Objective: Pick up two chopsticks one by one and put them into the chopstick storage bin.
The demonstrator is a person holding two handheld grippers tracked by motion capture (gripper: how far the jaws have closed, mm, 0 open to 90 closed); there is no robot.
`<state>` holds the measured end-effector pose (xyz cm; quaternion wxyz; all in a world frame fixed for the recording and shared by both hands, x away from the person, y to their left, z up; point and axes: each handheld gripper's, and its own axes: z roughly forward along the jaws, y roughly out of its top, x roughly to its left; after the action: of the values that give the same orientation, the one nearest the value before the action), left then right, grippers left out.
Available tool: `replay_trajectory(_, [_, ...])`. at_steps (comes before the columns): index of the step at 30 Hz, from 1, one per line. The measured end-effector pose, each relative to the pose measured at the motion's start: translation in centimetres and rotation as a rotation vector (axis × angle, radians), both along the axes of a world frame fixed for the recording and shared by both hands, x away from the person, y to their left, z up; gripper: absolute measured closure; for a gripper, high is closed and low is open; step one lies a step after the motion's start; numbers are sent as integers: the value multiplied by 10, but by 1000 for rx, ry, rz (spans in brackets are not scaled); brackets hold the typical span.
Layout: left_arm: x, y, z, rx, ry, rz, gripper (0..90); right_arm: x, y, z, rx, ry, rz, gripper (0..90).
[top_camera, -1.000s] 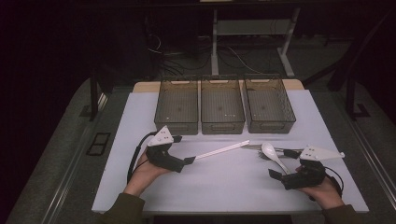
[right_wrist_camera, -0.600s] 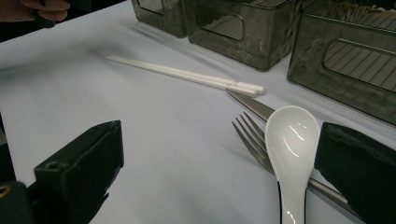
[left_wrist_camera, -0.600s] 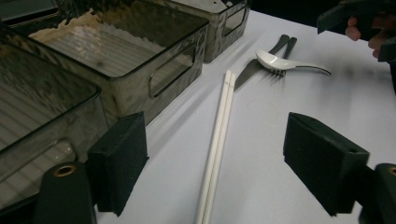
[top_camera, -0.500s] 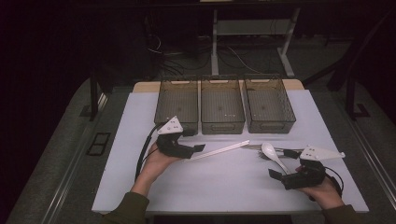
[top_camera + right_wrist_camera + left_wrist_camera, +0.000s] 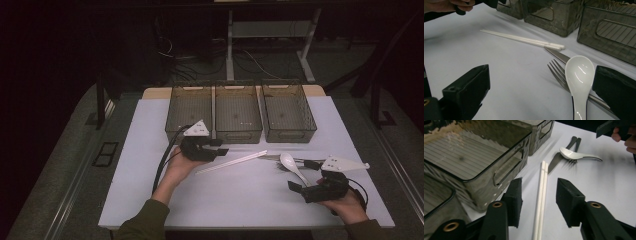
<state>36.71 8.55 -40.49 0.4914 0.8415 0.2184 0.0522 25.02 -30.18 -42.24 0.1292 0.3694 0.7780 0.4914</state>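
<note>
Above the white chopsticks (image 5: 542, 195) the left gripper (image 5: 539, 201) hangs released, right gripper (image 5: 541, 92) likewise.

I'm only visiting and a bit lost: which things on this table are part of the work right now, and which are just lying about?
In hand:
- chopsticks, lying between the open left tongs
- spoon, in front of the open right tongs

Lying about:
- fork
- knife
- three bins, empty as far as visible
</note>
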Motion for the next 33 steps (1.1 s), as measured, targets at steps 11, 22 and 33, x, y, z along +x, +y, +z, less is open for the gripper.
replay_trajectory(11, [15, -25, -10, 30, 40, -52, 689, 1, -1, -1, 0, 2, 0, 13])
replay_trajectory(22, [20, -41, -21, 102, 80, -75, 760, 1, -3, -1, 1, 3, -3, 13])
replay_trajectory(33, [19, -53, -32, 192, 73, -104, 776, 0, -2, -1, -3, 5, 0, 13])
